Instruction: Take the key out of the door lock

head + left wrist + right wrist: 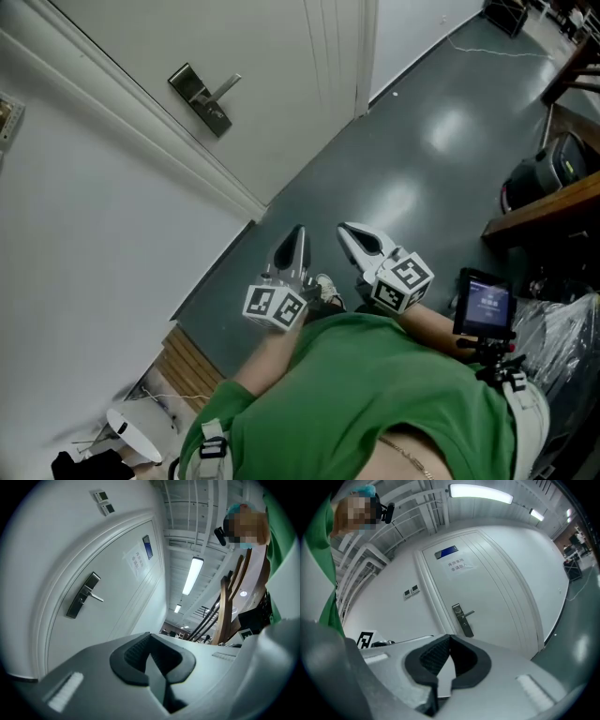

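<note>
The left claw (150, 638) is seen clenched: its two dark pads are pressed together at the tips, and nothing is caught between them. The right claw (450, 639) is likewise closed at the tips. Only a narrow pale wedge is left open behind the meeting point, and no object is gripped there. In the head view both claws are held level and side by side in front of a person's green shirt (375, 394), over the dark floor (422, 169). A marker cube (275, 307) is carried at the rear of each. Neither claw is touching the door (281, 84) or anything else, and both are kept well apart from it.

The door lock (462, 619) is found on the white door, close to the door frame (429, 597). It is shown as a long, narrow plate of dark metal. A lever handle (469, 613) is set near its upper end and pointed away from the frame. A round detail can be seen above the lever on the plate, but the key itself cannot be made out, as the lock is too small in all three views. Higher on the door, a blue sign (446, 552) and a paper notice (458, 565) are fixed. A pair of wall switches (411, 591) is mounted beside the frame.
</note>
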Action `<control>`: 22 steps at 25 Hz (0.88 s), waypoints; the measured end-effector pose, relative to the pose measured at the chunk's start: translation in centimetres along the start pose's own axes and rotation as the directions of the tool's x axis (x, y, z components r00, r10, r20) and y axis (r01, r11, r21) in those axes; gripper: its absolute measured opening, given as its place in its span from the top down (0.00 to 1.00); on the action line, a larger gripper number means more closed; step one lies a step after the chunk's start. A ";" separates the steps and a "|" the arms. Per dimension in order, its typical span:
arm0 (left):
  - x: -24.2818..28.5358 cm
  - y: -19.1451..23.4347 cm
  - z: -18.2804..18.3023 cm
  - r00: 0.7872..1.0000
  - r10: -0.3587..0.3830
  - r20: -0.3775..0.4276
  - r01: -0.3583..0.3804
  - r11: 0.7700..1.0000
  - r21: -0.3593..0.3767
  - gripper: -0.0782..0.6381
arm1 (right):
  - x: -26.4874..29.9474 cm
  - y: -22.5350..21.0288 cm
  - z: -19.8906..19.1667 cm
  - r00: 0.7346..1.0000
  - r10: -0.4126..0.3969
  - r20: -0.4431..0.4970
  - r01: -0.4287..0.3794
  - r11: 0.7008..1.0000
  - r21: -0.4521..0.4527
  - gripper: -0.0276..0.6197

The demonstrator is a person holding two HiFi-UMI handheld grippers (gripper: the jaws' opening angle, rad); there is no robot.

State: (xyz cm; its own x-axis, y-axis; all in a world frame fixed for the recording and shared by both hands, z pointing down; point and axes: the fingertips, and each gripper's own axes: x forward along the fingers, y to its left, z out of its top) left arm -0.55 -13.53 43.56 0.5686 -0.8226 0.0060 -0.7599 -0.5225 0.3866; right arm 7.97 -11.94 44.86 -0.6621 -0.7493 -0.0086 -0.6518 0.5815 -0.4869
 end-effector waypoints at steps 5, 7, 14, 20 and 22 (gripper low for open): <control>1.6 4.6 1.9 1.000 -0.008 0.028 0.008 1.000 -0.007 0.89 | 5.4 0.0 0.7 1.000 0.017 -0.016 -0.018 0.999 -0.029 0.95; 2.0 6.1 2.7 1.000 0.000 0.030 0.000 1.000 -0.017 0.89 | 7.2 0.1 0.6 1.000 0.023 -0.020 -0.024 0.999 -0.039 0.95; 3.1 11.5 4.5 0.998 0.050 0.048 -0.046 0.997 -0.069 0.89 | 12.9 -0.5 0.2 0.997 0.021 -0.068 -0.024 0.998 -0.052 0.95; 3.6 15.7 5.9 0.989 0.120 0.089 -0.112 0.989 -0.098 0.89 | 17.5 -0.8 0.8 0.994 0.058 -0.096 -0.067 0.994 -0.090 0.95; 2.9 15.6 6.3 0.986 0.132 0.101 -0.124 0.988 -0.089 0.89 | 17.6 -0.2 1.0 0.993 0.077 -0.090 -0.086 0.991 -0.105 0.95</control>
State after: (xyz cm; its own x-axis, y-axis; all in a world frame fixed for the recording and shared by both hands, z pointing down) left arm -12.75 -25.47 43.79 0.4281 -0.9030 -0.0365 -0.7933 -0.3948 0.4635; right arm -3.15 -25.57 43.92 -0.7409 -0.6708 0.0324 -0.6274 0.6741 -0.3898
